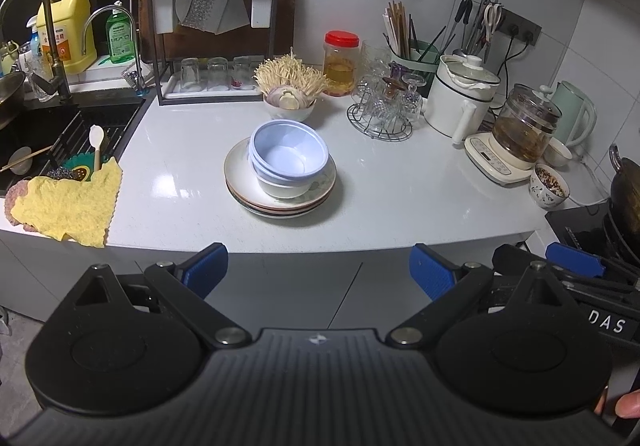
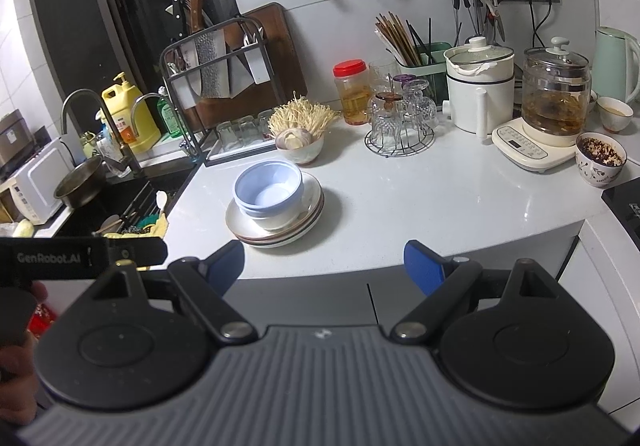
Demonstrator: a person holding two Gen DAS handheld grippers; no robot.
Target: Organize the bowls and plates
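A stack of plates (image 1: 240,182) (image 2: 244,224) sits in the middle of the white counter (image 1: 380,190) (image 2: 420,206). On it stand nested bowls: pale blue bowls (image 1: 288,152) (image 2: 268,188) on top of a white bowl (image 1: 284,188) (image 2: 276,220). My left gripper (image 1: 318,270) is open and empty, held back off the counter's front edge, below the stack. My right gripper (image 2: 324,266) is open and empty, also in front of the counter edge, right of the stack. The right gripper's blue pad shows in the left wrist view (image 1: 574,258).
A bowl of enoki mushrooms (image 1: 290,86) (image 2: 300,128), a red-lidded jar (image 1: 340,62), a glass rack (image 1: 384,102), a white pot (image 1: 464,94) and a glass kettle (image 1: 520,126) line the back. The sink (image 1: 48,138) and a yellow cloth (image 1: 68,202) are left. A stove with wok (image 1: 624,198) is right.
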